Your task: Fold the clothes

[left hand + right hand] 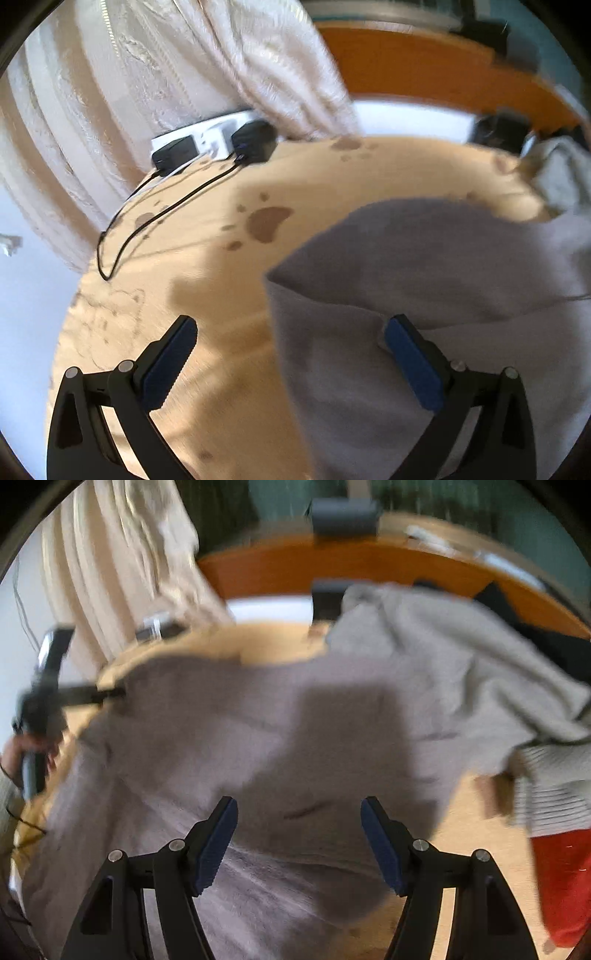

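The left tongs are wide open and hold nothing; one blue pad is over the tan bed cover and the other is over the edge of the grey garment. The right tongs are also open and empty, with both pads above the same grey garment, which lies spread on the bed cover and fills the middle of the right wrist view. In that view the left tongs show at the far left, at the garment's edge, held by a hand; the picture is blurred there, so contact cannot be told. Beyond the garment lies one lighter grey knit piece, crumpled, and at the right edge one red cloth. In the left wrist view, one white power strip sits at the far edge of the bed with two black plugs in it, and two black cables run from them over the cover. Behind stand a pale curtain and an orange wooden board.
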Demonstrator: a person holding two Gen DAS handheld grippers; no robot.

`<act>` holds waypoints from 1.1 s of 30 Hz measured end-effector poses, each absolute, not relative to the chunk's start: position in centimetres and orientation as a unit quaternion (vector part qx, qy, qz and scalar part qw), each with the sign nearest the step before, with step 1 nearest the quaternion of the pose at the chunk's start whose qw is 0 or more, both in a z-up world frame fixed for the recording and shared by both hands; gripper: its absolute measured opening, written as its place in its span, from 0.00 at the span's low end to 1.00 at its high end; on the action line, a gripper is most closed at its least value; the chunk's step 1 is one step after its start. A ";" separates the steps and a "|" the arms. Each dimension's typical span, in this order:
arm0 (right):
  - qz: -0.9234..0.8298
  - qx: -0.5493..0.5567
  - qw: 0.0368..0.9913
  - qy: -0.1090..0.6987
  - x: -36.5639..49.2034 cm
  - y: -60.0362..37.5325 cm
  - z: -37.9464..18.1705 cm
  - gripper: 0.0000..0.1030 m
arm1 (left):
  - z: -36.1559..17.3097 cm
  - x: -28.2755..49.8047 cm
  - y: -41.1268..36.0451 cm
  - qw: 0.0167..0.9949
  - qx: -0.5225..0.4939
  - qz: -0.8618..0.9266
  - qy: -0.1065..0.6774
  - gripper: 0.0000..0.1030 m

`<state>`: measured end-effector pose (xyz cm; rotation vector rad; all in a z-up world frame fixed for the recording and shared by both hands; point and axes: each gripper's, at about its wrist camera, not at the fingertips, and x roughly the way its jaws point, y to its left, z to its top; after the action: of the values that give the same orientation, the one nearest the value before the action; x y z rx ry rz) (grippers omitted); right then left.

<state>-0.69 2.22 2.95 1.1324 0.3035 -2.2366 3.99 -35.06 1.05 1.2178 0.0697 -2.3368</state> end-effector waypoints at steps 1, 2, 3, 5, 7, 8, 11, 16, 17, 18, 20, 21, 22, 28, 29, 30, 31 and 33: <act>-0.842 0.431 0.296 0.131 -0.7 1.9 2.3 0.69 | 0.9 3.8 -35.6 0.254 0.444 -0.859 0.022 1.00; -0.846 0.419 0.294 0.147 -0.4 1.8 2.2 0.69 | 0.7 3.5 -36.2 0.266 0.448 -0.853 0.016 1.00; -0.846 0.419 0.291 0.156 -0.3 1.9 2.1 0.69 | 0.6 3.3 -36.8 0.267 0.450 -0.852 0.021 1.00; -0.848 0.417 0.290 0.154 -0.7 2.1 2.0 0.70 | 0.5 3.1 -37.9 0.270 0.452 -0.849 0.033 1.00; -0.850 0.409 0.291 0.156 -0.8 1.9 1.9 0.72 | 0.4 3.0 -38.2 0.269 0.455 -0.848 0.041 1.00; -0.852 0.406 0.290 0.158 -0.7 1.8 1.8 0.74 | 0.5 3.1 -38.1 0.266 0.457 -0.848 0.042 1.00; -0.855 0.402 0.288 0.157 -0.7 1.9 1.5 0.77 | 1.8 5.0 -36.9 0.243 0.452 -0.857 0.051 1.00; -0.856 0.404 0.287 0.147 -0.7 2.4 1.8 0.78 | 3.6 9.2 -31.9 0.163 0.445 -0.880 0.021 1.00; -0.857 0.408 0.285 0.135 -0.7 2.5 2.1 0.78 | 3.3 9.7 -30.8 0.158 0.450 -0.879 0.001 1.00; -0.858 0.410 0.285 0.119 -0.7 2.7 2.6 0.78 | 2.8 10.1 -29.7 0.157 0.457 -0.875 -0.023 1.00; -0.865 0.403 0.290 0.071 -0.6 3.3 4.1 0.78 | 1.2 10.1 -28.6 0.170 0.476 -0.860 -0.064 1.00; -0.866 0.399 0.293 0.067 -0.5 3.2 4.4 0.78 | 0.5 10.1 -28.4 0.176 0.480 -0.856 -0.073 1.00; -0.864 0.401 0.293 0.079 -0.4 3.0 4.1 0.78 | 0.5 10.3 -28.7 0.174 0.478 -0.859 -0.057 1.00; -0.850 0.411 0.294 0.149 0.4 1.5 1.9 0.79 | 0.0 10.9 -30.5 0.160 0.475 -0.865 0.021 1.00; -0.851 0.406 0.294 0.156 0.6 1.4 1.9 0.79 | -0.1 11.0 -30.6 0.160 0.474 -0.866 0.029 1.00; -0.851 0.405 0.294 0.158 0.7 1.4 1.8 0.80 | -0.1 11.0 -30.6 0.160 0.472 -0.866 0.033 1.00; -0.852 0.403 0.295 0.159 0.8 1.4 1.8 0.81 | -0.2 11.1 -30.7 0.160 0.470 -0.867 0.037 1.00; -0.852 0.400 0.296 0.163 0.7 1.4 1.7 0.85 | -0.3 11.4 -30.7 0.162 0.464 -0.870 0.046 1.00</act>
<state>0.73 1.35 1.69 1.0629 0.4328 -2.2668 11.41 -30.70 -0.32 1.3227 0.1315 -2.4822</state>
